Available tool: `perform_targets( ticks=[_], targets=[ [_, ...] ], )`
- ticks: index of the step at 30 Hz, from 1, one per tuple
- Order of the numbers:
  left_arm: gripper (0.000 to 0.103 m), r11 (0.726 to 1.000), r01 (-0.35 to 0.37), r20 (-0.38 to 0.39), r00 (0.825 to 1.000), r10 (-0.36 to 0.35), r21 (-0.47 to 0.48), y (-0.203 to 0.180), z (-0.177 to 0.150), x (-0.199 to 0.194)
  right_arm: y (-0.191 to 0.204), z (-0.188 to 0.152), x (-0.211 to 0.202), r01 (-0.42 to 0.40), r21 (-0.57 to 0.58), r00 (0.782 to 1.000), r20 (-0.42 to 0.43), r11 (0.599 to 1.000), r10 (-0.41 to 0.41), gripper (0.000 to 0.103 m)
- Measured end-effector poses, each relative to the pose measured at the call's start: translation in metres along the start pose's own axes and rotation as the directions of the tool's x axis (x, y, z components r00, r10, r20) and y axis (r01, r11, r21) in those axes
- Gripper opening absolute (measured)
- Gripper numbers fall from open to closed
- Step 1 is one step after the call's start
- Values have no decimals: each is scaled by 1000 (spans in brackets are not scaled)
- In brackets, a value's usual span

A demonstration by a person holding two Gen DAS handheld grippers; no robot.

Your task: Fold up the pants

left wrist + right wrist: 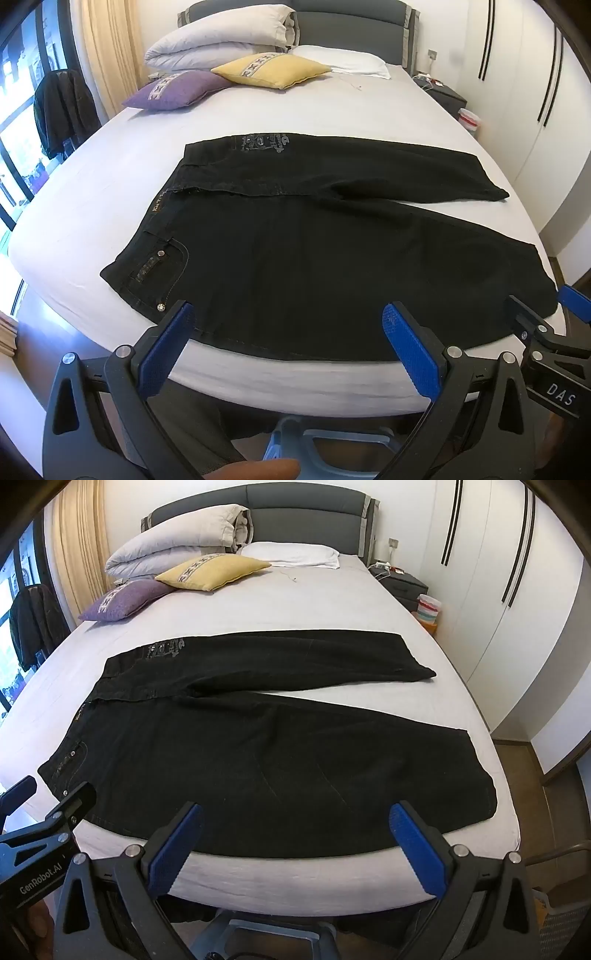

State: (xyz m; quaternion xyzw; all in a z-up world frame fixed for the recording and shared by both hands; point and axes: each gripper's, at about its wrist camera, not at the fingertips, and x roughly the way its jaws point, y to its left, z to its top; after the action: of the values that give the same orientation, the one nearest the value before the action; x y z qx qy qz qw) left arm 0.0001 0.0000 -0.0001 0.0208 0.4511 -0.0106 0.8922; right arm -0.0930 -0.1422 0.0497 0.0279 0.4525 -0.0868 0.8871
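Pants: black pants (314,236) spread flat across the middle of the frame on the bed (258,110), waistband at left, legs running right.
Left gripper (288,317): jaws wide apart, empty, above the near hem edge.
Right gripper (295,816): jaws likewise apart, holding nothing.
Background: purple cushion (177,88) and yellow cushion (273,70), upper left.

I'm looking at a bed (295,602) under a pale sheet, with its grey upholstered headboard (295,520) as my reference. Black pants (258,760) lie spread flat at the end farthest from the headboard, both legs running to the right. Against the headboard sits a folded white duvet (177,542), a white pillow (295,554) beside it. Just in front of those lie a yellow cushion (214,572) and a purple cushion (125,600).
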Motion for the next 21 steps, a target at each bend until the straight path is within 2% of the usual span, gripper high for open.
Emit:
perform_targets(
  ticks=[21],
  targets=[
    [103,1000,7,-5,1000,-7,-4,0,0,0,5,-4,4,-7,0,1000,-14,1000,7,103]
  ],
)
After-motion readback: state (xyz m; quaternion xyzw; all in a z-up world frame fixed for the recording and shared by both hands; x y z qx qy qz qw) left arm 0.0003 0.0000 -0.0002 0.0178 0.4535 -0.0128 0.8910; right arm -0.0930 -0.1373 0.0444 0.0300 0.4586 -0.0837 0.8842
